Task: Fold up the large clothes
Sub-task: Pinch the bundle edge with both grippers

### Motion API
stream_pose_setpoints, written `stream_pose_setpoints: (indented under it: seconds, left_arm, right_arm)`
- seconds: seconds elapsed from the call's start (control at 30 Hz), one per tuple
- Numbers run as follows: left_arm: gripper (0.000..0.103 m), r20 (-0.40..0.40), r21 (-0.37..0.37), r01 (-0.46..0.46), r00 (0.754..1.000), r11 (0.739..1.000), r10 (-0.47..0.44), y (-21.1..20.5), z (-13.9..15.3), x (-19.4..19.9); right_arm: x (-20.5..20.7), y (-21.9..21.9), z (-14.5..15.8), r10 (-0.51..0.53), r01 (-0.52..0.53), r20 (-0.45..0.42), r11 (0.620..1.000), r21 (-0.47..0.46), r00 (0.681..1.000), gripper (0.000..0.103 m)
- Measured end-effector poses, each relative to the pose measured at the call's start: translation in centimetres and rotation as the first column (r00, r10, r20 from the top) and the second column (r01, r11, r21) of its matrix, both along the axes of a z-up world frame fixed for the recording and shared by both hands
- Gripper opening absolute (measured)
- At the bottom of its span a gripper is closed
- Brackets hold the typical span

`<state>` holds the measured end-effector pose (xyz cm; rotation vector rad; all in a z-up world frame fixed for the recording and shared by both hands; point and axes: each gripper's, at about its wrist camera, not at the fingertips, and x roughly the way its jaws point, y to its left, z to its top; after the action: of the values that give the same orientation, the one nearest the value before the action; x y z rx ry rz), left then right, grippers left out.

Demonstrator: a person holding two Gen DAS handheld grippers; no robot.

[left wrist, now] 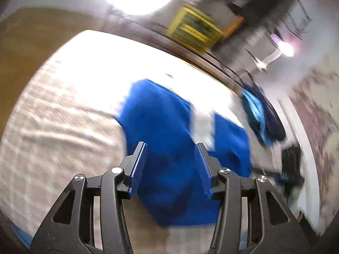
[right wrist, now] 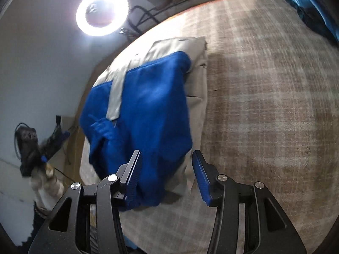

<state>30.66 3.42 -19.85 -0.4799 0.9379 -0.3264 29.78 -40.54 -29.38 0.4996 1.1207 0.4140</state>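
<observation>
A large blue and grey garment (left wrist: 169, 135) lies folded on the plaid cloth surface (left wrist: 53, 131). It also shows in the right wrist view (right wrist: 148, 110), with a grey stripe (right wrist: 115, 97) and grey parts under the blue. My left gripper (left wrist: 171, 148) is open and empty, hovering over the garment's near part. My right gripper (right wrist: 166, 155) is open and empty, above the garment's near right corner. The other gripper (right wrist: 28, 148), in a hand, shows at far left of the right wrist view.
The plaid cloth (right wrist: 264, 105) covers the surface to the right of the garment. A pile of blue clothes (left wrist: 260, 114) hangs at the right edge. A bright ring lamp (right wrist: 101, 10) stands behind. A yellow-green mat (left wrist: 195, 29) lies on the floor beyond.
</observation>
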Motion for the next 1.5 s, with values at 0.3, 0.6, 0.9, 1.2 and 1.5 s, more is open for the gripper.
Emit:
stream_pose_setpoints:
  seconds: [0.3,0.6,0.9,1.2,1.5]
  left_arm:
    - [0.002,-0.144,-0.090,-0.006,0.990,0.996,-0.007,0.7,-4.7,6.6]
    - [0.001,-0.152,-0.090,-0.037,0.988,0.995,0.023,2.1,-6.8,2.8]
    - [0.001,-0.102,0.003,-0.031,0.994,0.999,0.032,1.7,-4.2,2.7]
    - [0.009,0.121,0.186,-0.024,0.993,0.982,0.001,-2.5,2.5,4.8]
    - [0.009,0.053,0.236,0.001,0.998,0.972,-0.014,-6.7,-2.0,12.1]
  right_arm:
    - [1.8,1.8,-0.2,0.025,-0.025,0.002,1.000,0.014,1.000,0.011]
    - [2.4,2.2,2.5,0.069,-0.075,0.120,0.996,0.044,0.990,0.004]
    - [2.4,3.1,0.9,0.064,-0.051,0.090,0.989,-0.137,0.994,0.014]
    - [3.3,7.6,7.2,0.108,0.048,0.371,0.920,-0.389,0.922,0.034]
    - [10.4,13.0,2.4,0.216,-0.006,0.288,0.809,-0.587,0.933,0.033]
